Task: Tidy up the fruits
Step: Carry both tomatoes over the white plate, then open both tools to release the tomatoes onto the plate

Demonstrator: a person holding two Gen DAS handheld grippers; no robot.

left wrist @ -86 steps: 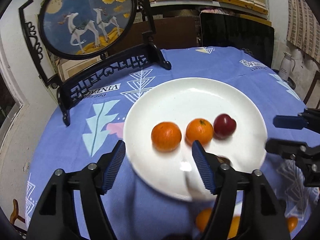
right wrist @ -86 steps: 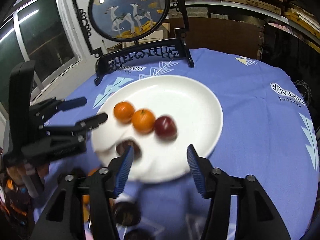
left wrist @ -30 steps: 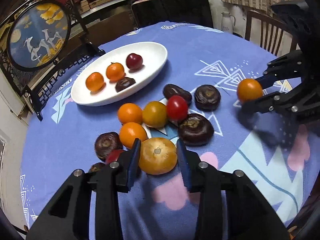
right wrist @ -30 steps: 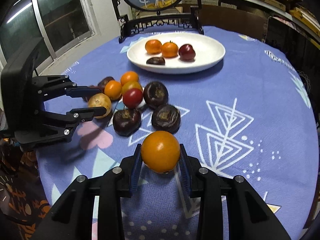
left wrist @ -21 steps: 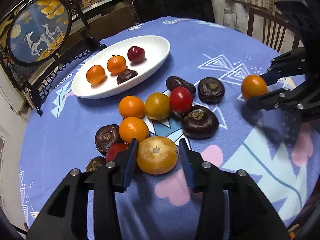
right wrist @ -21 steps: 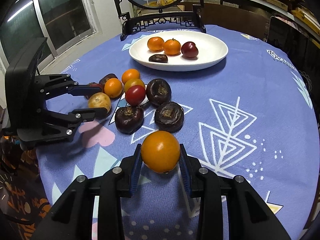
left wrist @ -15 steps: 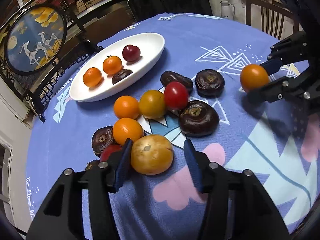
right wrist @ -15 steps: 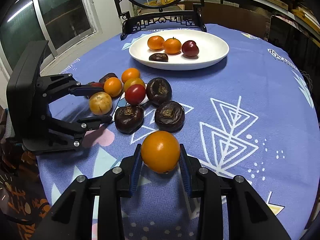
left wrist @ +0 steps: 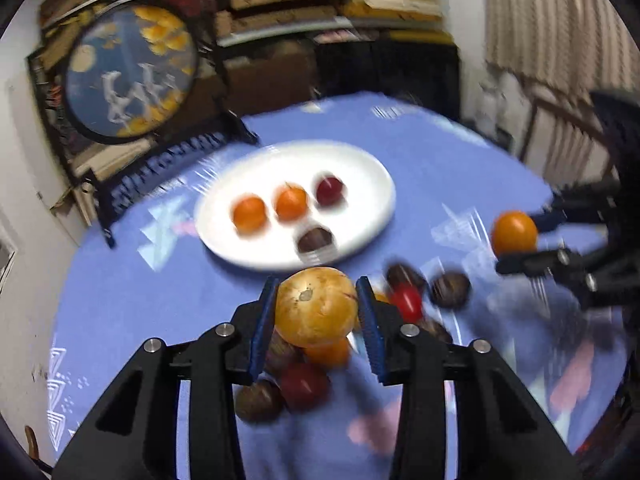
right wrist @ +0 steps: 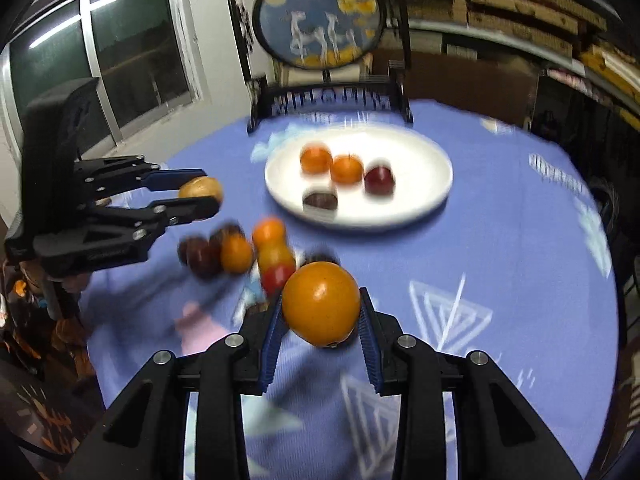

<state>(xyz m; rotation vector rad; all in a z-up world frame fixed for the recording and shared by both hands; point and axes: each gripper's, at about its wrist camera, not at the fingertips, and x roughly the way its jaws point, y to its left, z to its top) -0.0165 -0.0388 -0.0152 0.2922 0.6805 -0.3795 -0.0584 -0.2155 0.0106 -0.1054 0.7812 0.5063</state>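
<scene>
Presently: left gripper (left wrist: 316, 312) clamped yellow fruit (left wrist: 316, 306), right gripper (right wrist: 320, 312) clamped orange (right wrist: 321, 302); round skins, apparently lifted, risked slipping onto worktop (right wrist: 500, 248) before plate (right wrist: 424, 196).

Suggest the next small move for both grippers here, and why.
Probably carry both toward the white plate: the left gripper is shut on a yellow fruit, the right gripper on an orange fruit, both off the tablecloth.
</scene>
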